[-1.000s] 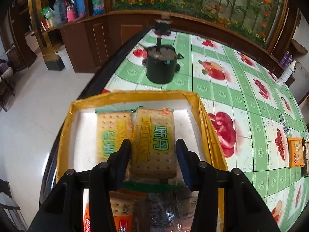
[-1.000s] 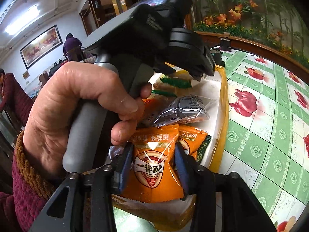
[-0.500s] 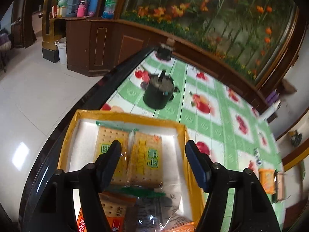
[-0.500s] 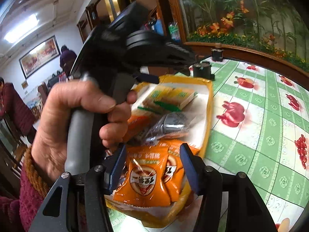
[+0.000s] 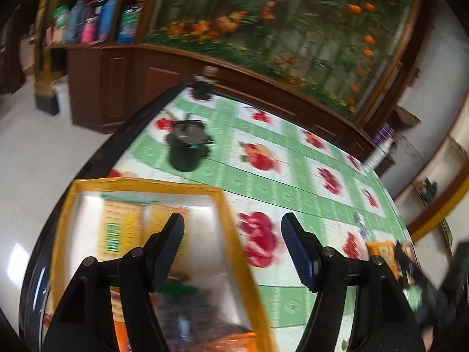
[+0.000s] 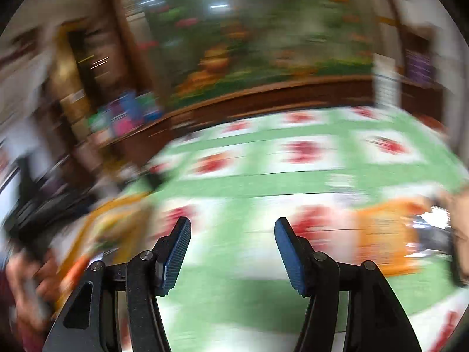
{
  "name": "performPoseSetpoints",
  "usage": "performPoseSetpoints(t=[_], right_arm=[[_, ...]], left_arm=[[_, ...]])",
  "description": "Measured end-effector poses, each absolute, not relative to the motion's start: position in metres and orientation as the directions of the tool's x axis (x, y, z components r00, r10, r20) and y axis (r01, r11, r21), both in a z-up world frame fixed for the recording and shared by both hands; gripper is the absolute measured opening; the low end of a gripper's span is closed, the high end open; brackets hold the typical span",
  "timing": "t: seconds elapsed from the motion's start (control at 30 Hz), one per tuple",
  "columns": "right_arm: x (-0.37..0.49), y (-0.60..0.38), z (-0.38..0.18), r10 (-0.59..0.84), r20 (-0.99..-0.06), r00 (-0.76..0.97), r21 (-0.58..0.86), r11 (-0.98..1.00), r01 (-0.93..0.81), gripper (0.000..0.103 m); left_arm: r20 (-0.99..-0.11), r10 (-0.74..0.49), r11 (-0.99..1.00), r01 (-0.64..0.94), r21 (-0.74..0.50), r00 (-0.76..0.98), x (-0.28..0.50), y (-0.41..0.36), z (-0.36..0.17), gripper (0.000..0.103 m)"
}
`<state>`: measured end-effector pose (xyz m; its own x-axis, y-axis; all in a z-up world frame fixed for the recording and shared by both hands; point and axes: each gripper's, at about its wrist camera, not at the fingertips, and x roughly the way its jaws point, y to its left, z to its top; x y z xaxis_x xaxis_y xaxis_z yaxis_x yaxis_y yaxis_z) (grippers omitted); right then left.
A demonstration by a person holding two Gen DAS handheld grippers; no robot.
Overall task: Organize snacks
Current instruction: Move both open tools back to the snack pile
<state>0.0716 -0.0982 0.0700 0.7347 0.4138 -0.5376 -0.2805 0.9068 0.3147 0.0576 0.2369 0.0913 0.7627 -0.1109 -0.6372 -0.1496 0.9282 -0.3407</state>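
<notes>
A yellow-rimmed tray (image 5: 231,223) sits at the table's near left corner and holds cracker packs (image 5: 123,228) and orange snack bags (image 5: 228,341). My left gripper (image 5: 233,234) is open and empty above the tray's right rim. An orange snack pack (image 5: 381,250) lies on the table at the right. In the blurred right wrist view, my right gripper (image 6: 233,239) is open and empty over the tablecloth, with the tray (image 6: 117,223) at left and an orange snack pack (image 6: 387,234) at right.
A black pot (image 5: 187,149) stands on the green fruit-patterned tablecloth (image 5: 293,182) beyond the tray. A wooden counter (image 5: 123,85) with bottles runs behind the table. The table's left edge drops to a white floor (image 5: 35,152).
Both grippers have opened wide, let go of their snacks in the tray, lifted and swung right toward the table's middle. The right view is now heavily blurred.
</notes>
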Motion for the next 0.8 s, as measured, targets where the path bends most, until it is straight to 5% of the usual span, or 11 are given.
performPoseSetpoints(t=[0.2, 0.47, 0.67, 0.8], right_arm=[[0.115, -0.200, 0.050, 0.167, -0.637, 0.753, 0.310, 0.949, 0.052, 0.063], [0.142, -0.223, 0.024, 0.115, -0.712, 0.693, 0.276, 0.953, 0.126, 0.069], [0.132, -0.190, 0.016, 0.299, -0.717, 0.629, 0.390, 0.921, 0.007, 0.072], [0.126, -0.160, 0.021, 0.584, -0.622, 0.521, 0.583, 0.790, -0.189, 0.073]], left_arm=[[-0.637, -0.187, 0.947, -0.034, -0.319, 0.748, 0.060, 0.198, 0.090, 0.068], [-0.662, -0.289, 0.953, 0.139, -0.270, 0.691, 0.056, 0.134, 0.086, 0.068], [-0.704, -0.301, 0.953, 0.218, -0.209, 0.643, 0.054, 0.094, 0.075, 0.068], [-0.718, -0.293, 0.954, 0.236, -0.182, 0.631, 0.052, 0.082, 0.070, 0.068]])
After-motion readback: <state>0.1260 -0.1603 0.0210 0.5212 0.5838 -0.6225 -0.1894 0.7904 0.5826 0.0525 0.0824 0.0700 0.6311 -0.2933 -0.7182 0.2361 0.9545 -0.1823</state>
